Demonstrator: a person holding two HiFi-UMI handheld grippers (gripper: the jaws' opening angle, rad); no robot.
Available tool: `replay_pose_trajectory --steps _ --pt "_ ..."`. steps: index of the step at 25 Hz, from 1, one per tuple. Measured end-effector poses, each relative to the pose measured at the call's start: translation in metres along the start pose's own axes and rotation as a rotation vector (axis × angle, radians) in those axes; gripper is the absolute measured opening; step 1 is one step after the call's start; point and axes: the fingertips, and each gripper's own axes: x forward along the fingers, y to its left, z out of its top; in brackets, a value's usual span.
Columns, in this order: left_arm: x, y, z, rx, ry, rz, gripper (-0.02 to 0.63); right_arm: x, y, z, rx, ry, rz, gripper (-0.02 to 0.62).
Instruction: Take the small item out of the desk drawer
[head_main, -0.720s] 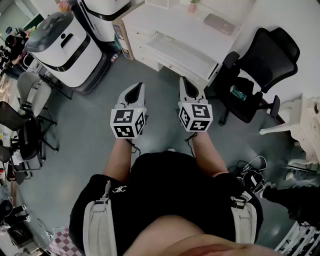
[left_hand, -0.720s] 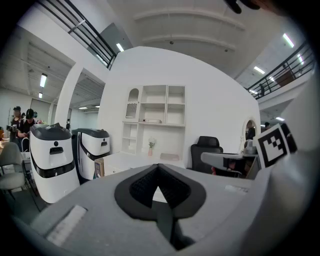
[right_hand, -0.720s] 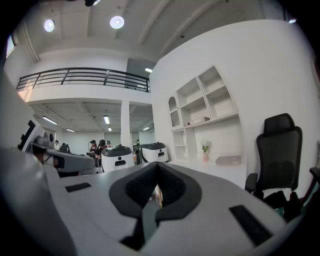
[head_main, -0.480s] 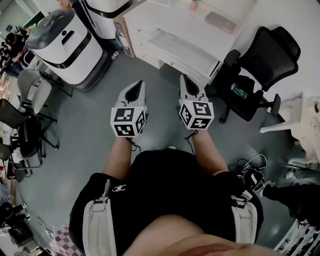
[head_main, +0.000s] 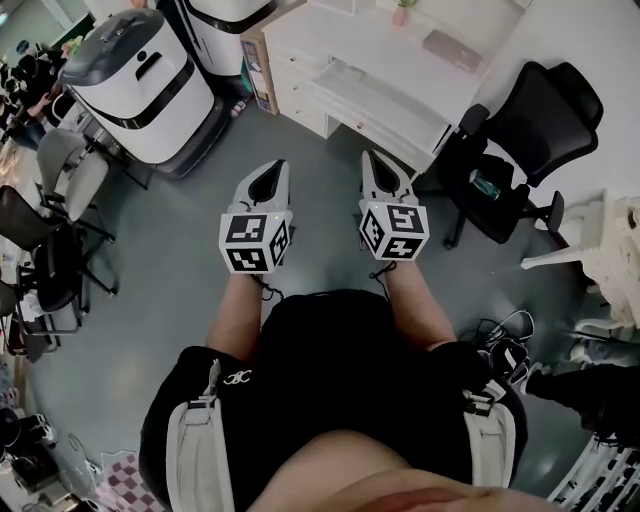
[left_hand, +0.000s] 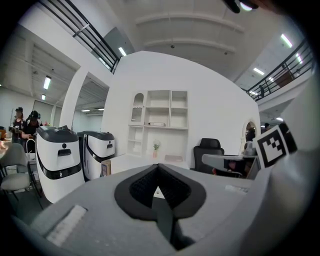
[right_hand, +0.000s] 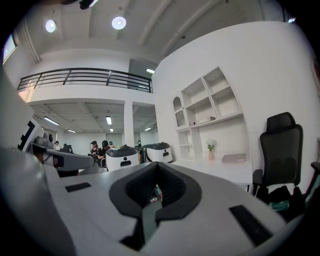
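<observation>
Left tongs (head_main: 270, 175) and right tongs (head_main: 375, 165) both pressed together, empty, desk (head_main: 380, 55) well ahead
The small item is hidden, presumably in a shut drawer (head_main: 375, 122) beyond both tips; guessing it's light and easy to drop, so pinch across its middle

There's the black top (head_main: 330, 380), pale grey harness straps (head_main: 198, 445); left gripper (head_main: 275, 170) and right gripper (head_main: 370, 160) are grey-white shells, each with a black-and-white marker cube (head_main: 256, 243).

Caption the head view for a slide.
Person short of the white desk, grey left gripper and right gripper shut, side by side.
</observation>
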Motion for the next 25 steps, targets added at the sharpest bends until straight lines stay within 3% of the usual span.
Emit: replay_pose_trajectory --steps 7,12,19,25 --pt "-0.026 0.034 -0.02 -0.011 0.024 0.006 0.012 0.0 0.037 -0.019 0.003 0.021 -0.012 -0.003" --pt "-0.026 0.05 -0.021 -0.013 0.019 0.012 0.012 0.012 0.038 -0.009 -0.022 0.0 -0.027 -0.003" --pt "0.003 0.061 -0.017 0.024 0.01 0.009 0.013 0.041 0.018 -0.01 -0.017 -0.021 -0.041 -0.003" --pt "0.062 0.085 -0.017 0.048 0.028 0.013 0.012 0.103 -0.011 -0.016 0.013 -0.022 -0.043 -0.003"
